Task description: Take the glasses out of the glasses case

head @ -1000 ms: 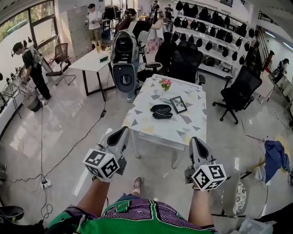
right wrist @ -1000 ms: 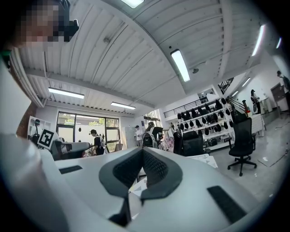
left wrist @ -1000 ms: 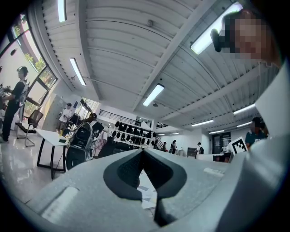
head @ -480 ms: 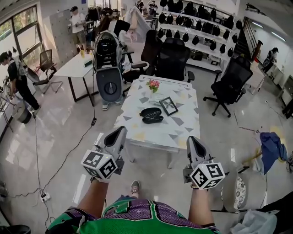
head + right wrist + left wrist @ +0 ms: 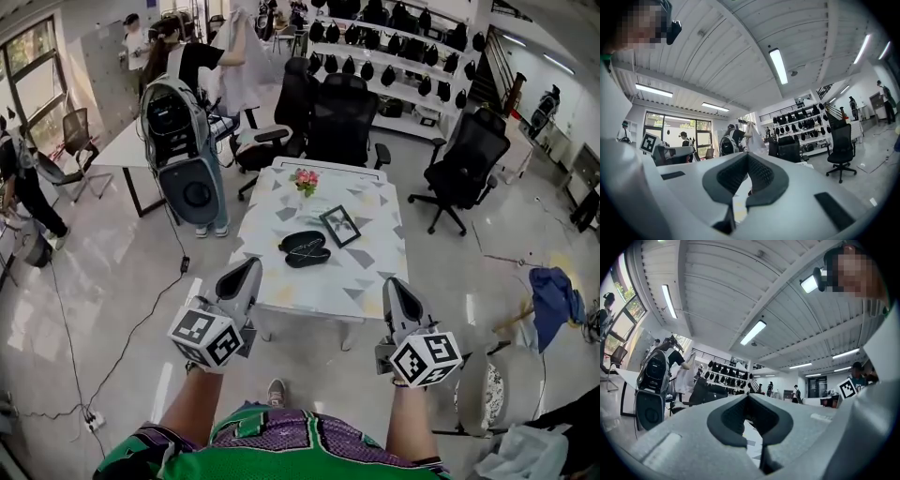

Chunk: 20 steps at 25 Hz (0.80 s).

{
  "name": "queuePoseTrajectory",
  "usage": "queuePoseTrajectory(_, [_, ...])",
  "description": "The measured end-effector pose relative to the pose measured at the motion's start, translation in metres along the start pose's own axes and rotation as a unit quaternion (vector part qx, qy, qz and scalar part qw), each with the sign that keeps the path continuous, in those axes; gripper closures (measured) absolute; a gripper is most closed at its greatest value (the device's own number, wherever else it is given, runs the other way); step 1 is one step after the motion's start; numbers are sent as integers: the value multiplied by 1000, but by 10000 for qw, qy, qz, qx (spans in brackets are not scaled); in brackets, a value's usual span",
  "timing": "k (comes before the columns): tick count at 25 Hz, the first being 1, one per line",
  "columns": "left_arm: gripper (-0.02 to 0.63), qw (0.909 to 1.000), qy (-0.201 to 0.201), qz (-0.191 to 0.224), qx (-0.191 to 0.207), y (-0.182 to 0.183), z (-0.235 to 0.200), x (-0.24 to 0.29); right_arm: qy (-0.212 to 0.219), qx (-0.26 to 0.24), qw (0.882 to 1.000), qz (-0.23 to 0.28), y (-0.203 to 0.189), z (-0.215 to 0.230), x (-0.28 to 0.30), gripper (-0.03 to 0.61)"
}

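A black glasses case point(image 5: 305, 248) lies on the white patterned table point(image 5: 366, 272) ahead, and it looks open in two halves. Glasses inside are too small to make out. My left gripper point(image 5: 246, 272) is held out short of the table's near edge, shut and empty. At the same height to its right, my right gripper point(image 5: 394, 287) is also shut with nothing in it. The left gripper view shows the left gripper point(image 5: 749, 397) with jaws together, a strip of table behind. The right gripper view shows the right gripper point(image 5: 747, 155) closed the same way.
A photo frame point(image 5: 339, 225) and a small pot of flowers point(image 5: 305, 178) share the table. Black office chairs point(image 5: 342, 117) stand behind it and another chair point(image 5: 464, 164) to its right. A grey machine point(image 5: 178, 150) stands at the left, a blue cloth point(image 5: 553, 291) on the floor.
The table with the case has come closer and shifted slightly left in the head view. Both grippers have stayed shut and kept their places in the picture.
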<state>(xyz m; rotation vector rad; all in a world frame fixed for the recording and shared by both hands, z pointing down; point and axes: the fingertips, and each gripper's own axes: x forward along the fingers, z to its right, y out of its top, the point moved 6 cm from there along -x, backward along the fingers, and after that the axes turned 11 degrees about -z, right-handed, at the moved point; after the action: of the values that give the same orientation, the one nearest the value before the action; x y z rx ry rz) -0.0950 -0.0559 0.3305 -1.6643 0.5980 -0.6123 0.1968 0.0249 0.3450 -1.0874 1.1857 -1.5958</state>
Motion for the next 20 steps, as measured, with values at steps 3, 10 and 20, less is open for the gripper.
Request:
queuePoseTrajectory(3, [597, 10000, 15, -12, -38, 2, -21, 7, 26, -60, 10000, -25, 5, -5, 22, 577])
queuePoseTrajectory(10, [597, 9999, 37, 50, -121, 9, -70, 19, 46, -190, 9998, -35, 19, -17, 72, 577])
queuePoseTrajectory(20, [597, 9997, 87, 118, -180, 20, -134, 28, 158, -371, 9992, -39, 34, -43, 136, 577])
